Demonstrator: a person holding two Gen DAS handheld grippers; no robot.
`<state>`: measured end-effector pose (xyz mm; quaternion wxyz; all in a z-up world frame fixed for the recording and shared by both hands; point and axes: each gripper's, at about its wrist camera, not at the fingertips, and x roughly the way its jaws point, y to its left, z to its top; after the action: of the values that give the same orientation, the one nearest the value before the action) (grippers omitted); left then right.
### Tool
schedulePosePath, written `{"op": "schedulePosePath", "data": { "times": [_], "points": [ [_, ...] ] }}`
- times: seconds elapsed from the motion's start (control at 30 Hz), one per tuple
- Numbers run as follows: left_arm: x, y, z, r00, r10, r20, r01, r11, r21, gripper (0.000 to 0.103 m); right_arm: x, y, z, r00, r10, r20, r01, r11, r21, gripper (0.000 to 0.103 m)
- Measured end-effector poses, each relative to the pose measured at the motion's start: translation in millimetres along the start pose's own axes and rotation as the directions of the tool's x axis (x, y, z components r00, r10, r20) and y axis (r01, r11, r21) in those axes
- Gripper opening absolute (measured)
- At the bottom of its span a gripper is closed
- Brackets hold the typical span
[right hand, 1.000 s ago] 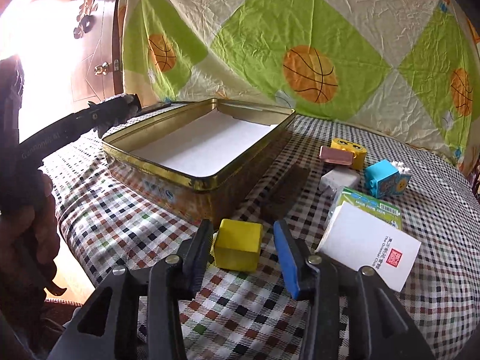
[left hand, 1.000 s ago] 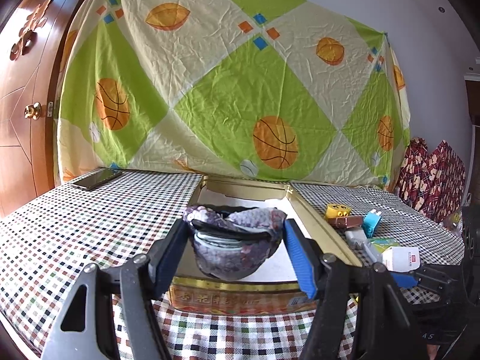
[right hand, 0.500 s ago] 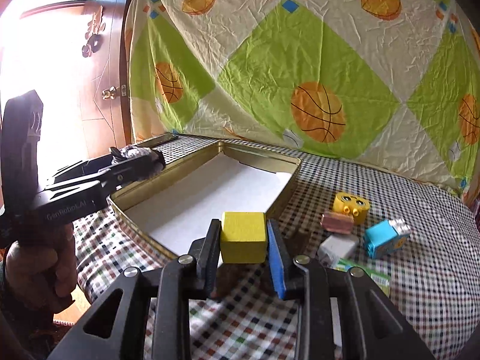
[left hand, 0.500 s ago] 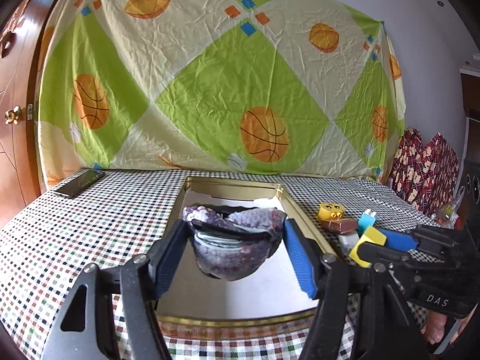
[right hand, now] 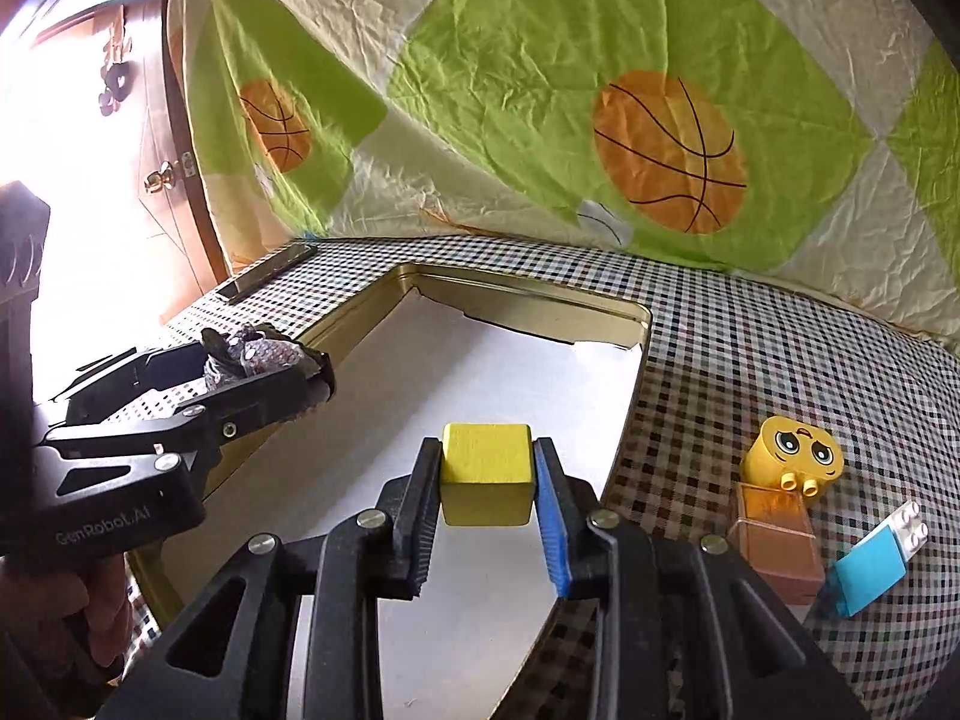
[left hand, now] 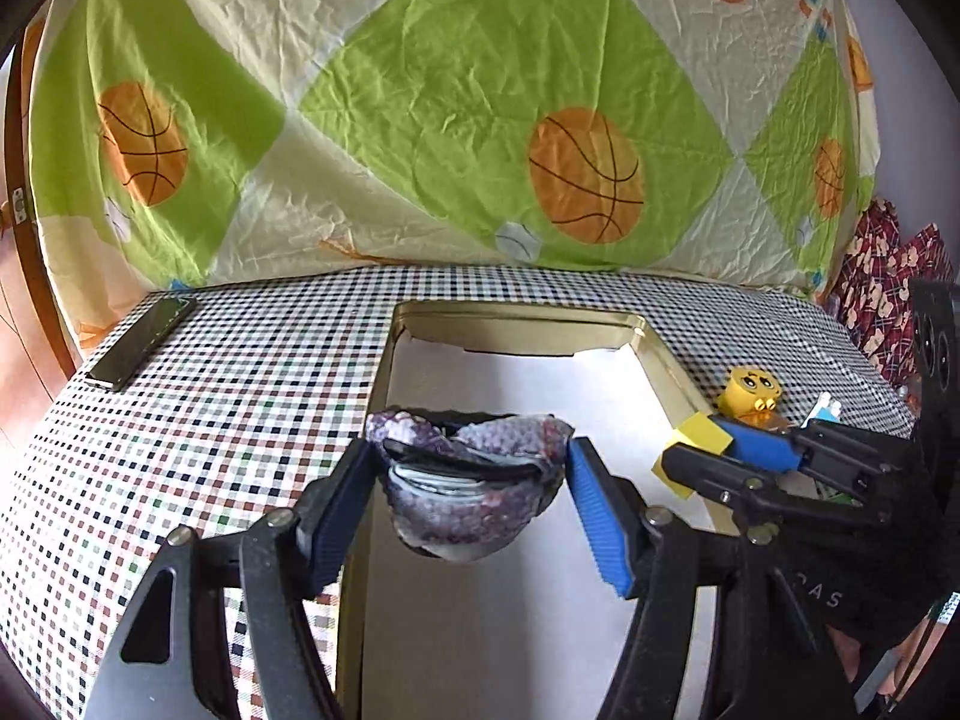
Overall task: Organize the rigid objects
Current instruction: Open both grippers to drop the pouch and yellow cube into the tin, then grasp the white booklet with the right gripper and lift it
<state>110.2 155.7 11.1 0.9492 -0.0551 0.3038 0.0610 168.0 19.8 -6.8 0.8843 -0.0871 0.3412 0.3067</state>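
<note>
Your yellow cube [right hand: 486, 474] is a plain matte block with soft edges and no print on it, pinched flat-sided between your right gripper's [right hand: 487, 501] jaws. It hangs over the white-lined floor of the gold tin [right hand: 641, 324], near the tin's right wall. In the left wrist view the same cube [left hand: 696, 447] sits at the right gripper's tip [left hand: 705, 462], right by that wall.

Your left gripper [left hand: 471, 501] has its jaws clamped on a purple-grey mottled pouch [left hand: 468, 495], crumpled, with a dark band and something pale and ribbed showing at its mouth. It's held over the tin's left side [left hand: 384, 372].

Readable writing: "GenRobot.AI" in white on the left gripper's body in the right wrist view, and just "AS" on the right one's body in the other view.

Out on the checked cloth [right hand: 780, 360], right of the tin: a yellow round brick with a cartoon face [right hand: 792, 459], a brown see-through block [right hand: 774, 534] touching it, and a blue-and-white brick [right hand: 876, 564] beside that. A phone [left hand: 141, 345] lies at the far left.
</note>
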Motion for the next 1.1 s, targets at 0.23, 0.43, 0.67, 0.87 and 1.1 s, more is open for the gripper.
{"op": "schedulePosePath", "data": {
  "times": [0.23,0.43,0.67,0.87,1.1],
  "points": [
    [12,13,8,0.999,0.028,-0.024,-0.027,1.000,0.007,0.067,16,-2,6,0.999,0.019,-0.037,-0.017,0.997,0.073,0.032],
    [15,17,14,0.999,0.025,-0.028,-0.024,0.999,0.032,0.073,20,7,9,0.999,0.003,-0.045,0.000,0.997,0.076,0.043],
    [-5,9,8,0.996,0.066,0.052,-0.067,0.998,0.021,0.097,-9,-4,5,0.998,-0.039,0.051,0.033,0.993,0.112,0.070],
    [-41,-7,-13,0.982,0.092,0.165,-0.089,0.996,-0.027,0.103,-55,-10,-23,0.992,-0.047,0.117,0.036,0.994,0.099,0.070],
    [-71,-45,-59,0.968,0.049,0.247,-0.033,0.997,-0.068,0.103,-125,-43,-86,0.963,-0.187,0.193,0.174,0.981,0.083,0.081]
  ]
}}
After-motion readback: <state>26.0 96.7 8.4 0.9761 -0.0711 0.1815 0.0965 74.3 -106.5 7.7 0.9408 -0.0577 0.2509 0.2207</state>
